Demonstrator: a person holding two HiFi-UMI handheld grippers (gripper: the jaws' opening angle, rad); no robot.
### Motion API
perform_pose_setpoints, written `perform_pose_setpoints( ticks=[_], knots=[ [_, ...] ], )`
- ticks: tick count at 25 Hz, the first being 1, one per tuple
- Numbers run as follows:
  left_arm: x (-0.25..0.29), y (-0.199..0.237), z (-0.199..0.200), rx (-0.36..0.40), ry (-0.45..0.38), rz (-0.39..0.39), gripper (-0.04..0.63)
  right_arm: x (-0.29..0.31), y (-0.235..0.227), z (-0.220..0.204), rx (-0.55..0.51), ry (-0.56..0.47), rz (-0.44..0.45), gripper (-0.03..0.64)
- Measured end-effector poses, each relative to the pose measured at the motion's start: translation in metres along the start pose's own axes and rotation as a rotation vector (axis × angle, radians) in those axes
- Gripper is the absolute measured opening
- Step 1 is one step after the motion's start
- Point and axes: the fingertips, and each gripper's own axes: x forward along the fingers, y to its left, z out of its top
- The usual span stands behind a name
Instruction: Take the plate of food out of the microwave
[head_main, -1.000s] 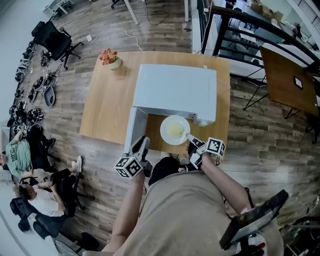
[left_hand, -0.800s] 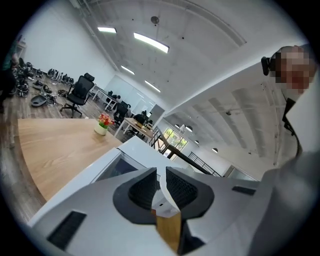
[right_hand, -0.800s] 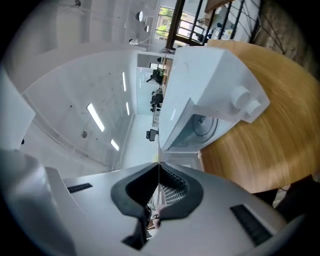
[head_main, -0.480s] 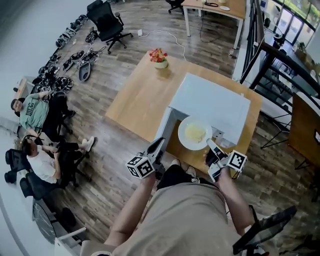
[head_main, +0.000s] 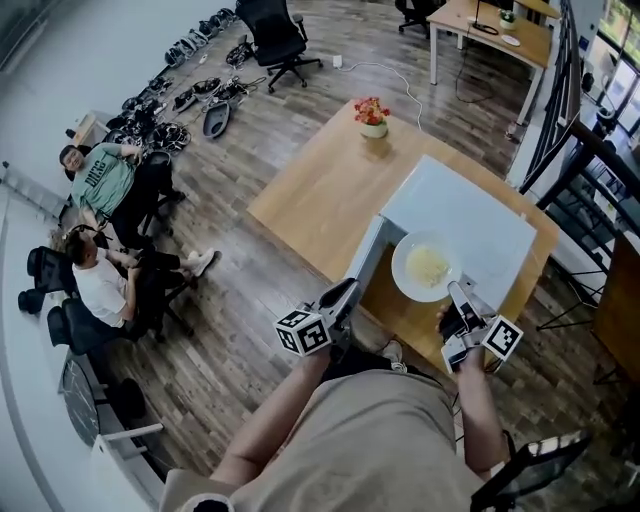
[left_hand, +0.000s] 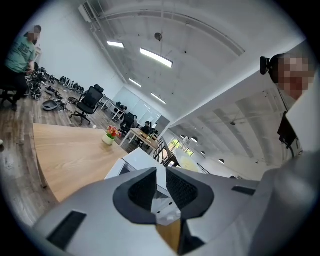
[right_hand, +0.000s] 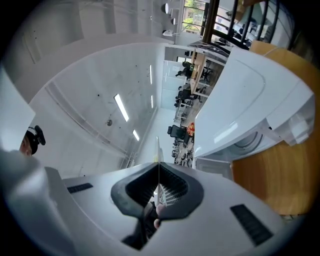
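Plate (head_main: 428, 266) is clear of microwave (head_main: 480, 225), its 5 o'clock rim pinched in the closed right gripper (head_main: 458, 294). Left gripper (head_main: 345, 293), at 8 o'clock, has jaws slightly apart and empty. Removal appears done; setting down remains, with door (head_main: 363, 262) open.

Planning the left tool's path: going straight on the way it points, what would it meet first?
Probably the microwave, which shows straight ahead through the narrow gap of the left tool. How far off it stands is unclear.
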Motion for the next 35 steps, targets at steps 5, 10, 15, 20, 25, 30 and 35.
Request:
perform_pose_setpoints(
  ticks=[5, 10, 15, 20, 25, 30, 35],
  knots=[
    [-0.008, 0.013, 0.017, -0.004, -0.034, 0.016, 0.038, 0.003, -0.002, 0.002, -0.056, 0.009, 0.005, 0.014],
    [-0.013, 0.024, 0.033, -0.067, -0.082, 0.013, 0.038, 0.001, -0.009, 0.001, -0.036, 0.002, -0.027, 0.014],
    [-0.011, 0.036, 0.056, -0.064, -0.108, 0.017, 0.038, 0.003, -0.015, 0.005, -0.034, -0.012, -0.04, 0.014],
    [0.008, 0.034, 0.057, -0.049, -0.082, -0.011, 0.038, 0.0, -0.021, 0.005, -0.031, -0.016, -0.06, 0.014],
    [0.045, 0.019, 0.036, -0.036, -0.007, -0.077, 0.038, -0.008, -0.031, 0.005, -0.035, -0.021, -0.091, 0.014],
    [0.094, -0.002, 0.006, -0.015, 0.097, -0.171, 0.038, -0.025, -0.04, 0.009, -0.02, -0.058, -0.119, 0.014],
    [0.132, -0.018, -0.032, 0.026, 0.192, -0.241, 0.038, -0.046, -0.048, 0.007, -0.016, -0.095, -0.139, 0.014]
  ],
)
